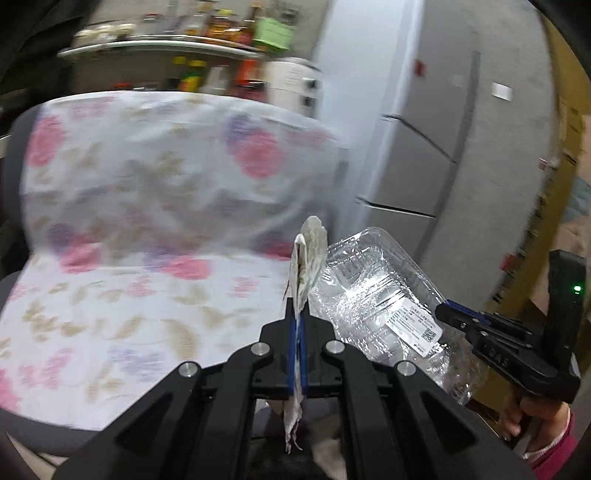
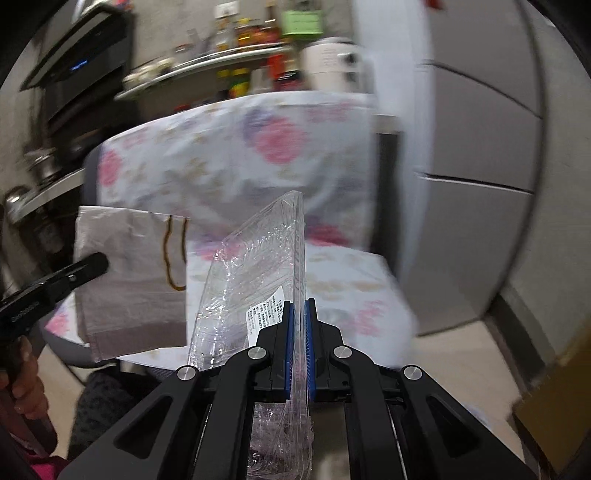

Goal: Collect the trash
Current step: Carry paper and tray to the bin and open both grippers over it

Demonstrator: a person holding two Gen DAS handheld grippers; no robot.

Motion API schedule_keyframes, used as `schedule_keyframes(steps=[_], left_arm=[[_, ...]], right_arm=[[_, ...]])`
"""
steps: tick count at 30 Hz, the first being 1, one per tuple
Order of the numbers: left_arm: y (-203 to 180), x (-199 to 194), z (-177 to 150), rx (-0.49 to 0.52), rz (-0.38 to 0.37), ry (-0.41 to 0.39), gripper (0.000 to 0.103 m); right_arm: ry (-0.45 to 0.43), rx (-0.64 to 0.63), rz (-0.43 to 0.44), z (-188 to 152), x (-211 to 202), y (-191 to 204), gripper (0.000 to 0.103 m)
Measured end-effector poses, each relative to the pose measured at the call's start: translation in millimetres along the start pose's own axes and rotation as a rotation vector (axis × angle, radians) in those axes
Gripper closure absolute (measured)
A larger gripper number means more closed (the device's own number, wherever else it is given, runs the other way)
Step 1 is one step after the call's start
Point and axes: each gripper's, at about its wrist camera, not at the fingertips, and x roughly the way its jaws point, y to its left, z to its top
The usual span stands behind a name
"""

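My left gripper (image 1: 296,314) is shut on a flat, crumpled paper bag (image 1: 306,254), seen edge-on in the left wrist view. From the right wrist view the same paper bag (image 2: 129,280) shows its broad face with a brown cord handle, and the left gripper (image 2: 88,267) clamps its left edge. A clear plastic food tray (image 2: 258,273) with a white label is pinched at its rim by my right gripper (image 2: 300,314), which is shut on it. In the left wrist view that plastic tray (image 1: 376,295) hangs to the right, with the right gripper (image 1: 452,314) on it.
A chair draped in floral cloth (image 1: 147,206) fills the space ahead of both grippers. A grey refrigerator (image 1: 443,140) stands to the right. Shelves with bottles and jars (image 1: 207,33) run along the back wall. Hands in pink sleeves (image 1: 546,439) hold the handles.
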Motion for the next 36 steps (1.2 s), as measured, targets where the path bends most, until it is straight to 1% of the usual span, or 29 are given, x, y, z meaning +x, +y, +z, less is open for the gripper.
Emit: schedule_keyframes(steps=[1, 4, 10, 13, 19, 24, 25, 26, 27, 28, 29, 30, 31, 32, 34, 36], left_arm=[[-8, 3, 0, 0.013, -0.022, 0.001, 0.103], [-45, 17, -1, 0.054, -0.132, -0.003, 0.103], [-113, 49, -11, 0.097, -0.334, 0.007, 0.103], [-143, 67, -20, 0.114, -0.421, 0.03, 0.103], [-190, 105, -41, 0.154, -0.544, 0.126, 0.103], [-210, 138, -49, 0.155, -0.593, 0.205, 0.103], [-213, 148, -52, 0.152, -0.591, 0.23, 0.103], [-212, 154, -56, 0.147, -0.588, 0.254, 0.085], [-213, 166, -60, 0.136, -0.594, 0.291, 0.064], [-213, 176, -64, 0.121, -0.581, 0.31, 0.028], [-210, 181, -67, 0.104, -0.563, 0.311, 0.024], [-208, 188, -70, 0.09, -0.554, 0.323, 0.024], [-205, 195, -73, 0.081, -0.551, 0.355, 0.024], [-203, 197, -75, 0.078, -0.543, 0.367, 0.024], [-195, 195, -75, 0.087, -0.509, 0.361, 0.024], [-191, 187, -72, 0.126, -0.465, 0.335, 0.024]], right_arm=[[-0.001, 0.021, -0.026, -4, -6, -13, 0.097], [0.002, 0.096, -0.126, -21, -27, -59, 0.097], [0.027, 0.2, -0.295, -56, -51, -127, 0.096], [0.047, 0.256, -0.351, -74, -53, -151, 0.096], [0.108, 0.329, -0.402, -109, -39, -176, 0.097], [0.164, 0.404, -0.39, -133, -11, -200, 0.096], [0.166, 0.428, -0.384, -138, -9, -205, 0.092], [0.169, 0.456, -0.38, -143, -4, -212, 0.091], [0.182, 0.472, -0.386, -147, 1, -218, 0.089], [0.193, 0.485, -0.399, -151, 4, -223, 0.08], [0.206, 0.494, -0.408, -155, 8, -226, 0.072], [0.216, 0.499, -0.412, -158, 9, -228, 0.07], [0.224, 0.5, -0.418, -161, 9, -228, 0.07], [0.229, 0.496, -0.421, -162, 8, -227, 0.07], [0.234, 0.484, -0.428, -162, 4, -225, 0.07], [0.229, 0.47, -0.428, -157, -1, -221, 0.069]])
